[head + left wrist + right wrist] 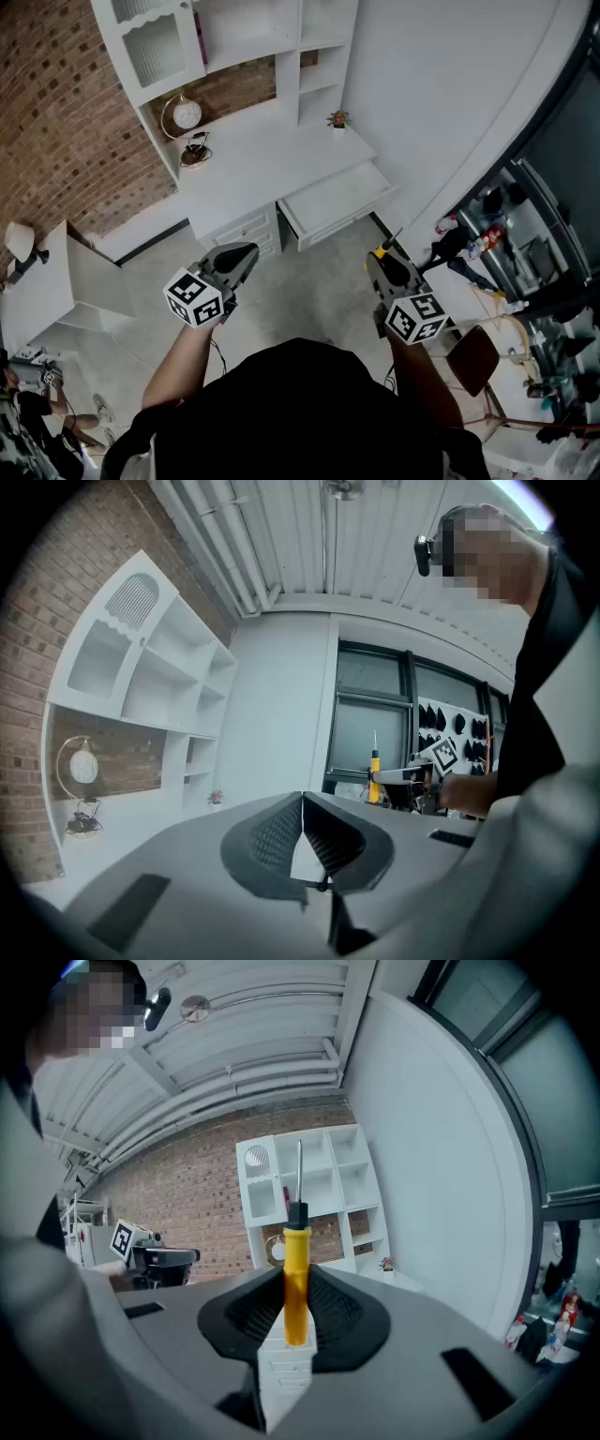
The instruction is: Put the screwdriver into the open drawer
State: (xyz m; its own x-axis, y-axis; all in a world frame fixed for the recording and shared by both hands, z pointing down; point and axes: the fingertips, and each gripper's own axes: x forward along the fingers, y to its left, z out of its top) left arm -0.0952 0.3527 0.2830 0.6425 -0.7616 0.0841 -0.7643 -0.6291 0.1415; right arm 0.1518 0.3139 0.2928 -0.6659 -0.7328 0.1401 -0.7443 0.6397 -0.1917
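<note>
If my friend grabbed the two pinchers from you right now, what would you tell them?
Left gripper: jaws together, nothing in them, held in the air short of the desk.
Right gripper: shut on the yellow handle of the screwdriver, with the metal shaft sticking out past the jaws.
Drawer: pulled open under the white desk, ahead of both grippers.
Done: the screwdriver is in the grip.
Left: carry it to the drawer, lower it in, let go.

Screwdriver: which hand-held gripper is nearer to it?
Right. The right hand-held gripper is shut on the screwdriver by its yellow handle. The left hand-held gripper, jaws together and empty, is apart from it, off to the left.
</note>
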